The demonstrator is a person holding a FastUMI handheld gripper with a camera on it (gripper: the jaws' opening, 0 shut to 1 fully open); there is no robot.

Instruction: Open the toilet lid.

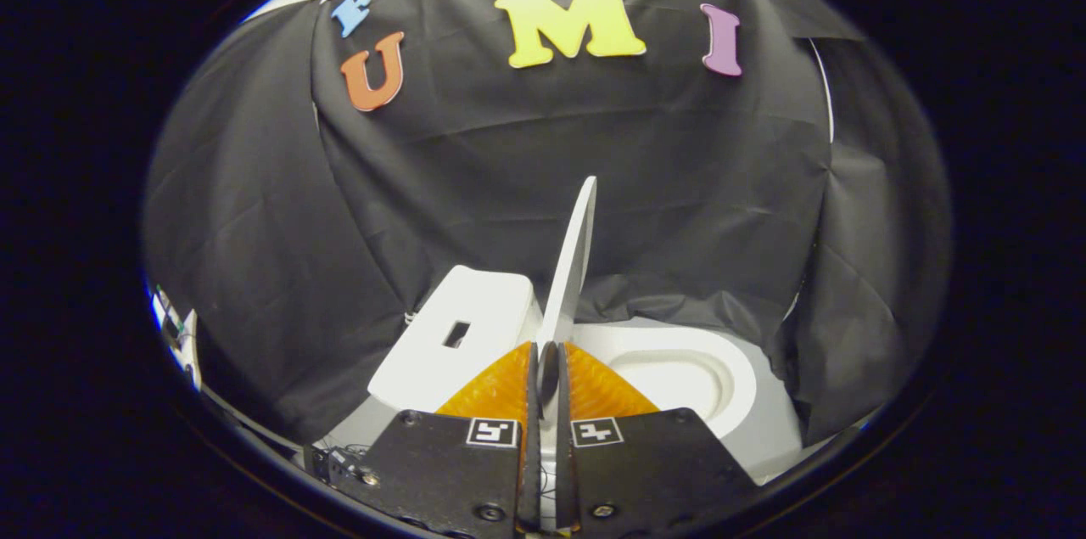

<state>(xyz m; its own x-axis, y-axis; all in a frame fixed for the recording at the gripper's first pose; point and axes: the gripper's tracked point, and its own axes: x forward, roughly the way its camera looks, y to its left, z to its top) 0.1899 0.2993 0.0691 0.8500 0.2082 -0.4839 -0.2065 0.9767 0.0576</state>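
While the black cloth wall (254,250) hangs in folds on my left, some small cluttered hardware (174,327) shows at its lower edge, too blurred for me to tell what it is. Moving rightward, the white toilet tank (454,339) sits just ahead of my left finger, its top face slanting toward me with a small dark rectangular opening (456,334) in it.

At the centre is my gripper (547,369), and my fingers are drawn nearly together, leaving only a thin slot. In that slot sits the lower edge of the toilet lid (573,259). Both ridged pads (496,390) lie against it, one on each face, so I have it pinched. I see the lid edge-on as a narrow white blade, raised steeply, close to upright and leaning slightly rightward at its top, rising from between my fingertips up in front of the cloth. Each finger carries a small square marker (492,432) on its dark plate (450,471).

Right of the lid, just beyond my right finger, the toilet seat (738,378) lies uncovered, a white oval ring around the bowl's hollow (670,378). Beyond the seat, more black cloth drapes down behind and beside the toilet, bunching where it meets the rim. A thin pale strip of the booth frame (827,98) shows higher up on that side.
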